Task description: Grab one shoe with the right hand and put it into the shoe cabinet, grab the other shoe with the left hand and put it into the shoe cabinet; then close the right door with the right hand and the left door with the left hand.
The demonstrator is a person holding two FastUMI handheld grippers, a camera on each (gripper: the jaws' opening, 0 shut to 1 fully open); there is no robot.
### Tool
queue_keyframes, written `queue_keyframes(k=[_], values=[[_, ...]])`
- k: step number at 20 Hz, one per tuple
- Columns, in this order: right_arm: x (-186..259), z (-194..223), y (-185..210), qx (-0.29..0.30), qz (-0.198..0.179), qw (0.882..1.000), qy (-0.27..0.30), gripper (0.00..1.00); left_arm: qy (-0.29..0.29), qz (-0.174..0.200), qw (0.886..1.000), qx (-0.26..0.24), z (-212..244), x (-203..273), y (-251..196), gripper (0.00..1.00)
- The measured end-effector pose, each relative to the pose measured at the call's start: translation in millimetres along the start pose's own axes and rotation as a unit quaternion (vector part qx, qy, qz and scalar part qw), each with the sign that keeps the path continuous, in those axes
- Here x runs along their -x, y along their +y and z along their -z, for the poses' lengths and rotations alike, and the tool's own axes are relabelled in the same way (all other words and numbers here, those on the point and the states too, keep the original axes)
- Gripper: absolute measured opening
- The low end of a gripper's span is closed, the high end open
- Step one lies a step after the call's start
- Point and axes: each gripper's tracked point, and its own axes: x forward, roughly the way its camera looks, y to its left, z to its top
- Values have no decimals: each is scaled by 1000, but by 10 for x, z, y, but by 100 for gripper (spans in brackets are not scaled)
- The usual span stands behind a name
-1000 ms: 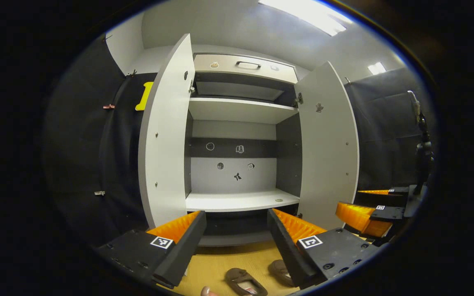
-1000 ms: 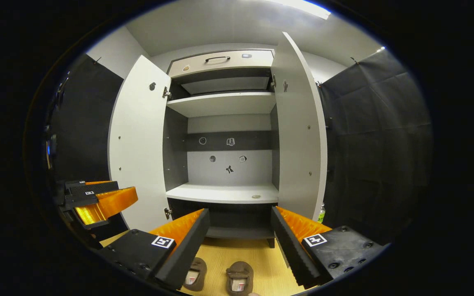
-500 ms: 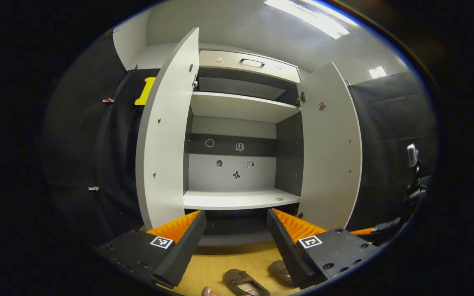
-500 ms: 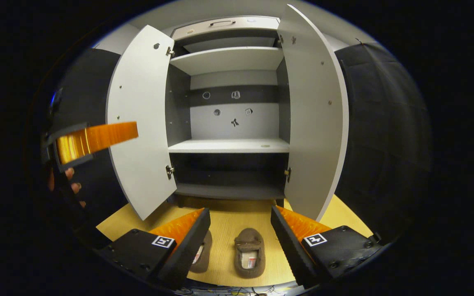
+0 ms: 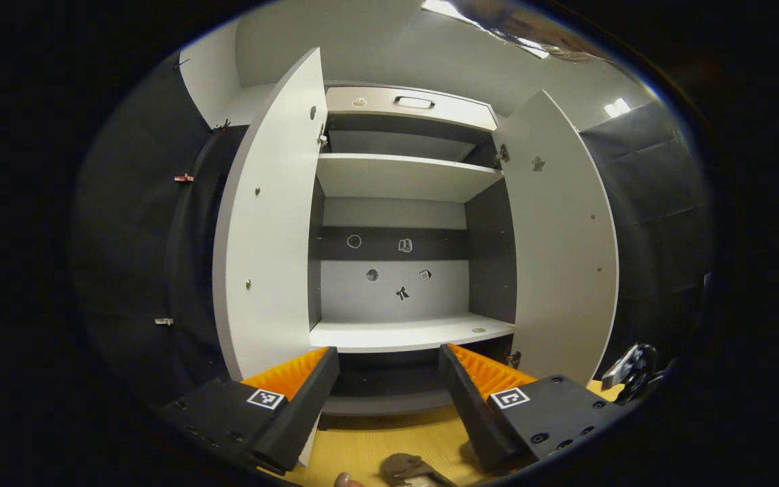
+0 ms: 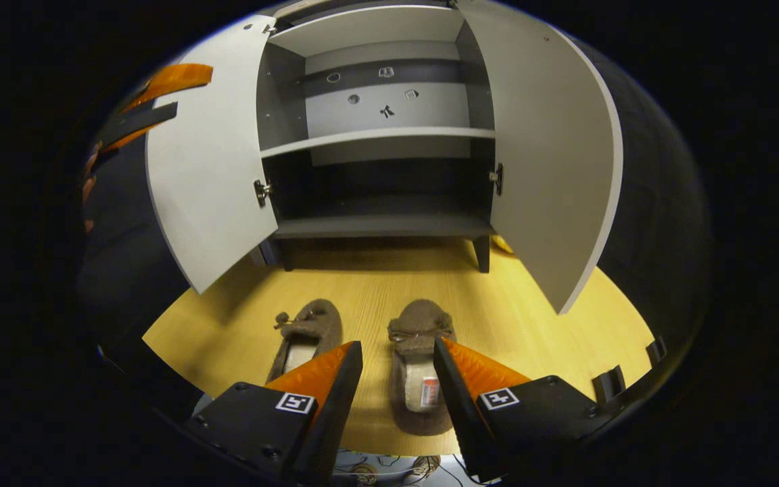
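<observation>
Tilted down since a moment ago, right gripper now over the two shoes, jaws open and empty, straddling the right shoe without touching; left shoe just beside it, both on the wooden floor near its front edge. Left gripper raised toward the cabinet, jaws open and empty, both doors wide.

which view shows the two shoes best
The right gripper view: both brown shoes lie whole on the wooden floor before the open cabinet, the right shoe between the right gripper fingers, the left shoe beside it. The left gripper view catches one shoe's tip at its bottom edge.
</observation>
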Motion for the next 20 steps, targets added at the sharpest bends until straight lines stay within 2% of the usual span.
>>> queue_keyframes(k=[1,3,8,12,17,18,20], values=[[-63,81,34,-5,-3,1000,10,73,3,1,1000,3,28,-6,-16,95],[-202,209,14,-5,-2,1000,23,57,9,0,1000,3,106,-9,-9,95],[-579,450,17,12,1,998,54,62,31,-10,999,3,335,-61,61,95],[-885,448,-9,34,8,998,51,59,51,-21,998,-11,503,-93,161,95],[-1305,356,-63,36,23,998,42,59,64,-28,998,0,608,-132,235,95],[-1289,368,-91,36,30,998,42,51,66,-30,997,-1,630,-144,247,95],[-1302,366,-101,33,28,998,40,22,68,-34,997,-7,654,-179,286,95]])
